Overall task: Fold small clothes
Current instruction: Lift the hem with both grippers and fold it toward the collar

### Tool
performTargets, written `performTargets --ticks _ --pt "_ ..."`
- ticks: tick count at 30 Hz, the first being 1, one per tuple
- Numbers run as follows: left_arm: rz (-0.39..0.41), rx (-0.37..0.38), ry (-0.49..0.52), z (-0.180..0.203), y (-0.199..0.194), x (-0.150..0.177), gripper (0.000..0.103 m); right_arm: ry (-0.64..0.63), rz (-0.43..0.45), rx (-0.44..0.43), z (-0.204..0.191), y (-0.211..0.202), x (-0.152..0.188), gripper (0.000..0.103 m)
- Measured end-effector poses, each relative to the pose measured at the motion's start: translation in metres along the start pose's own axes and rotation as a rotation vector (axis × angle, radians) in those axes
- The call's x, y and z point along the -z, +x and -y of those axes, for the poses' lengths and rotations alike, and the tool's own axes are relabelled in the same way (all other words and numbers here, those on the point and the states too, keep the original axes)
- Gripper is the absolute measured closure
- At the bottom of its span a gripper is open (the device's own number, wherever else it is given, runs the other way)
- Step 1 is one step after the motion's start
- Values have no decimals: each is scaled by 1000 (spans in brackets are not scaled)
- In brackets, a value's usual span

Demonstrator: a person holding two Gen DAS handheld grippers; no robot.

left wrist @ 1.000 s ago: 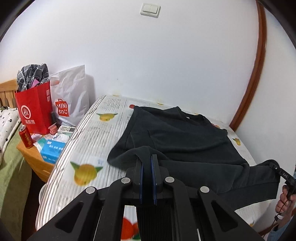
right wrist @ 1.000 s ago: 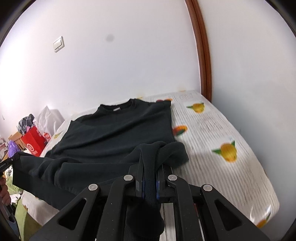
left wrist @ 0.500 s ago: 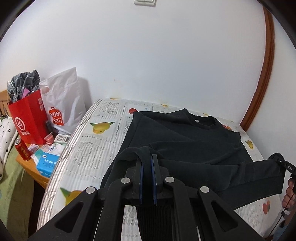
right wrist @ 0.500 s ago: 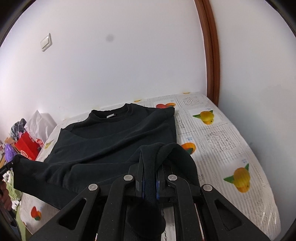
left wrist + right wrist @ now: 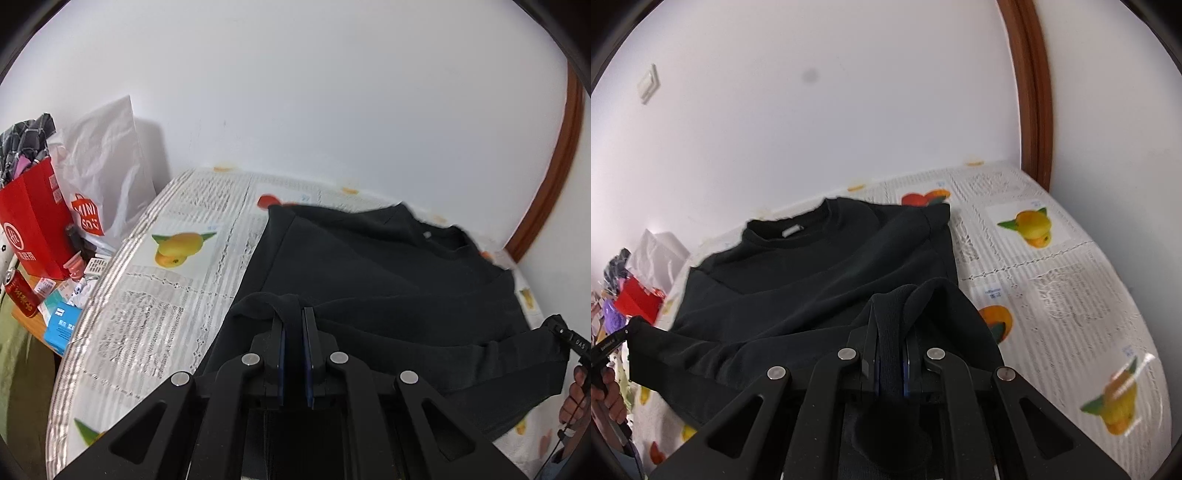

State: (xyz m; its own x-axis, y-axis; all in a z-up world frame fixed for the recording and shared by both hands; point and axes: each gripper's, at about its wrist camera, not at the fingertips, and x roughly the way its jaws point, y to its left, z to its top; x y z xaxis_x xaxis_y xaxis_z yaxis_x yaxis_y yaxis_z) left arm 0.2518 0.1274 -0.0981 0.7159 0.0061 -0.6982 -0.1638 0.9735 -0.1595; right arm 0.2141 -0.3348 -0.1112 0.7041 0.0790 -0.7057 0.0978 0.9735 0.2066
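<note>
On the bed, the black sweatshirt lies collar toward the wall. The left gripper and right gripper point forward, each clamped on a raised hem corner. Only the left view shows the red bag.

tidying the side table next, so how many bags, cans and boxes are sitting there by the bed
bags: 2, a red bag and a white Miniso bag
cans: 1, a red can
boxes: 1, a blue box
total: 4
</note>
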Motion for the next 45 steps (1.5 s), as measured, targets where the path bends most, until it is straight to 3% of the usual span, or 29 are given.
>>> performTargets --ticks 7,12,15,17,20,24,31,34,40,42,43,44,45 --pt "-41 -31 35 2 26 4 93 -5 -86 37 8 47 5 95" --pt "-79 -33 38 3 33 6 90 -8 -123 42 9 52 8 90" --pt "-83 -8 34 1 25 4 80 -2 -106 -19 11 30 9 74" --pt "-79 -3 25 -3 17 5 56 0 -58 -39 15 6 13 53" --pt "-65 56 10 -12 -2 11 50 -9 9 15 28 -26 20 52" --pt "-52 44 -1 -27 -20 26 50 21 -22 108 49 -34 34 52" --pt "-120 30 -21 -57 -18 55 48 110 -95 44 73 -18 69 53" --pt "-160 50 -23 -61 -5 60 48 141 -104 21 75 -10 68 53" --pt "-148 42 -26 -61 10 57 49 143 -132 2 74 3 65 55" --pt "-141 47 -22 -60 12 58 60 125 -141 -34 73 4 65 68" --pt "-141 55 -16 -58 12 58 74 121 -144 -57 71 3 66 79" --pt "-143 62 -10 -55 10 59 86 104 -140 -43 68 2 66 83" --pt "-137 51 -1 -52 7 59 90 59 -134 -21 61 -1 67 85"
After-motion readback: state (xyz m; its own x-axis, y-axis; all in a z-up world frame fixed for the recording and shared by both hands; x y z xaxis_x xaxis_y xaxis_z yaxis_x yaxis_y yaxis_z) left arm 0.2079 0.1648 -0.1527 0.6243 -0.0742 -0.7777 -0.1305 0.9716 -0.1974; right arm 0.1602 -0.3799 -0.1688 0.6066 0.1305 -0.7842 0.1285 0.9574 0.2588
